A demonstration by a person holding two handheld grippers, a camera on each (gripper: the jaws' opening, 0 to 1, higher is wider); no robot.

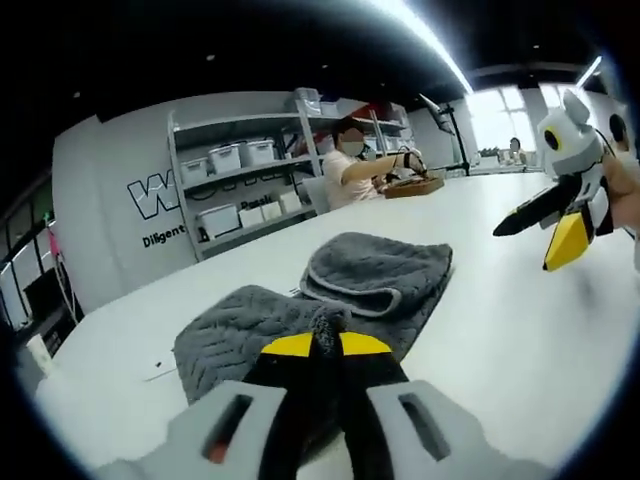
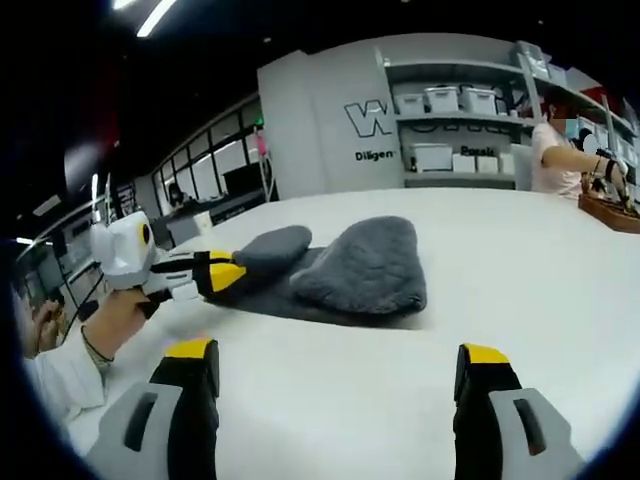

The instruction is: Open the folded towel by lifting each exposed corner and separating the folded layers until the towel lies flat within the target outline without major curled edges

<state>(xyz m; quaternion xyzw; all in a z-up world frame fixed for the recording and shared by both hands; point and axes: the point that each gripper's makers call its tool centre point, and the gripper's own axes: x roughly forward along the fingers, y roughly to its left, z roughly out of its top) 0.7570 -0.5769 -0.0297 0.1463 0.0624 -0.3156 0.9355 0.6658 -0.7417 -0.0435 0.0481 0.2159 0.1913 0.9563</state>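
A grey towel (image 1: 375,275) lies rumpled and partly folded on the white table (image 1: 500,330). In the left gripper view my left gripper (image 1: 326,338) is shut on a bunched near corner of the towel, which rises between its yellow-tipped jaws. My right gripper (image 1: 527,247) hangs above the table to the right, jaws apart, clear of the cloth. In the right gripper view the towel (image 2: 365,265) shows as two humps, and the left gripper (image 2: 232,273) pinches its left edge. My right gripper (image 2: 337,352) stands wide open and holds nothing, short of the towel.
A person (image 1: 350,165) sits at the far end of the table beside a wooden tray (image 1: 412,186). Shelves with white bins (image 1: 240,155) line the grey wall behind. A hand (image 2: 120,310) holds the left gripper. Bare tabletop surrounds the towel.
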